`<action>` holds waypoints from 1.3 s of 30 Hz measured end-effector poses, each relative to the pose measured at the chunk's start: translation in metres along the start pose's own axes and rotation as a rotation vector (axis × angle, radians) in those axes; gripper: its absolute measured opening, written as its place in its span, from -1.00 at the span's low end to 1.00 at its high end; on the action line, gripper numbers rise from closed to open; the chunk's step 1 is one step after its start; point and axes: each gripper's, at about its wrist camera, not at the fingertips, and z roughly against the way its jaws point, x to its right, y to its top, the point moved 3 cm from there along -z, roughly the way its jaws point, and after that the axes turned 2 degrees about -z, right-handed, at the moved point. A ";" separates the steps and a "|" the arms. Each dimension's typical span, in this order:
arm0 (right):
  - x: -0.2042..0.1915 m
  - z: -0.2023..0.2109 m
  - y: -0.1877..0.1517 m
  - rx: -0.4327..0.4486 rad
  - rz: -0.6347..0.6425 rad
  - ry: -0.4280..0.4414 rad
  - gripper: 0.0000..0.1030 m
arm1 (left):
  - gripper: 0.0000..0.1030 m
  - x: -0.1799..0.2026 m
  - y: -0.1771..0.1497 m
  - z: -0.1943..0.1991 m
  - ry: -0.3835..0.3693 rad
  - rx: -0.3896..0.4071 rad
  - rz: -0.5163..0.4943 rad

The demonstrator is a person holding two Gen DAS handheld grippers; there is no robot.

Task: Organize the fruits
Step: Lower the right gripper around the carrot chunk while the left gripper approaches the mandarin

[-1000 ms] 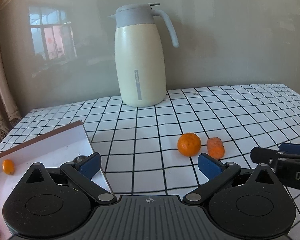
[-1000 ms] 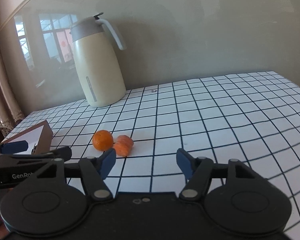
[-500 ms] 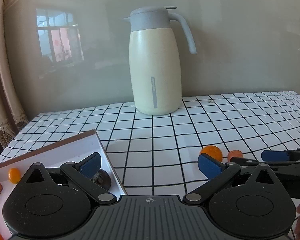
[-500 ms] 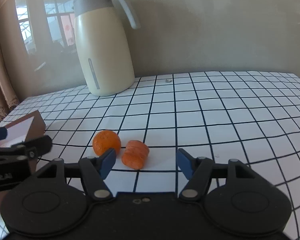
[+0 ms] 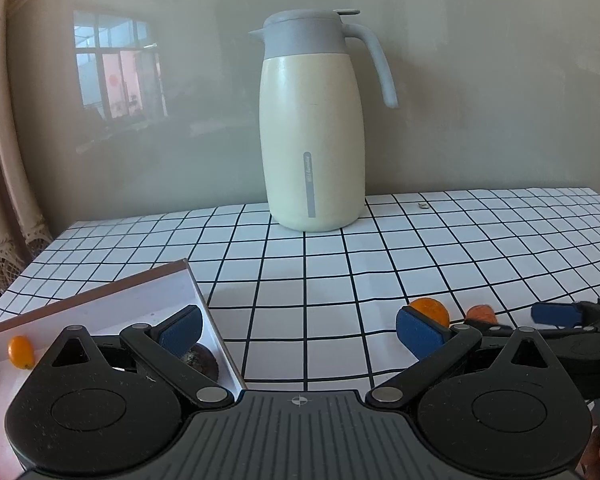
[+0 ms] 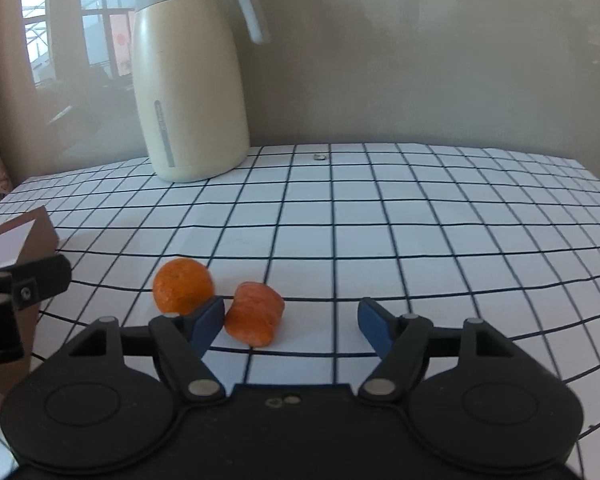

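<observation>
Hiding part of a dark fruit (image 5: 198, 360) in the box (image 5: 148, 296): left gripper (image 5: 300, 330), fingers spread wide, empty. Cut off at the left edge of the left view: brownish pieces, count unclear; one small orange fruit (image 5: 20, 351) fully visible inside. Two loose on the checked table (image 6: 380, 220): round tangerine (image 6: 182, 286), ridged orange piece (image 6: 256, 314), just beside each other. Right gripper (image 6: 292, 322) low near them, fingers apart, piece between them, gripping nothing. One cream jug (image 6: 190, 80) behind.
</observation>
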 end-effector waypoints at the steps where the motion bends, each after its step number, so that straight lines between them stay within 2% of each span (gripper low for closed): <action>1: 0.003 0.001 0.000 0.001 -0.005 -0.003 0.29 | 1.00 0.001 0.001 -0.001 0.000 -0.001 -0.002; 7: 0.025 0.011 0.000 0.023 -0.031 -0.031 0.37 | 1.00 0.008 0.000 -0.002 -0.009 -0.006 -0.010; 14: 0.041 0.017 0.004 0.044 -0.064 -0.061 0.35 | 1.00 0.017 -0.003 -0.006 -0.016 -0.020 -0.022; 18: 0.035 0.022 0.005 0.059 -0.071 -0.013 0.34 | 1.00 0.018 -0.004 -0.006 -0.016 -0.018 -0.025; 23: 0.019 0.016 0.001 0.032 -0.029 0.038 0.29 | 1.00 0.017 -0.003 -0.007 -0.013 -0.017 -0.024; 33: 0.008 -0.005 0.007 0.002 -0.011 0.055 0.21 | 1.00 0.017 -0.004 -0.011 -0.009 -0.021 -0.024; 36: 0.003 -0.015 0.015 -0.007 0.014 0.060 0.00 | 1.00 0.016 -0.004 -0.010 -0.008 -0.021 -0.020; 38: 0.003 -0.020 0.017 -0.021 0.015 0.068 -0.25 | 1.00 0.016 -0.003 -0.010 -0.009 -0.020 -0.020; 39: 0.003 -0.022 0.017 -0.026 0.016 0.068 -0.26 | 1.00 0.016 -0.003 -0.010 -0.009 -0.020 -0.019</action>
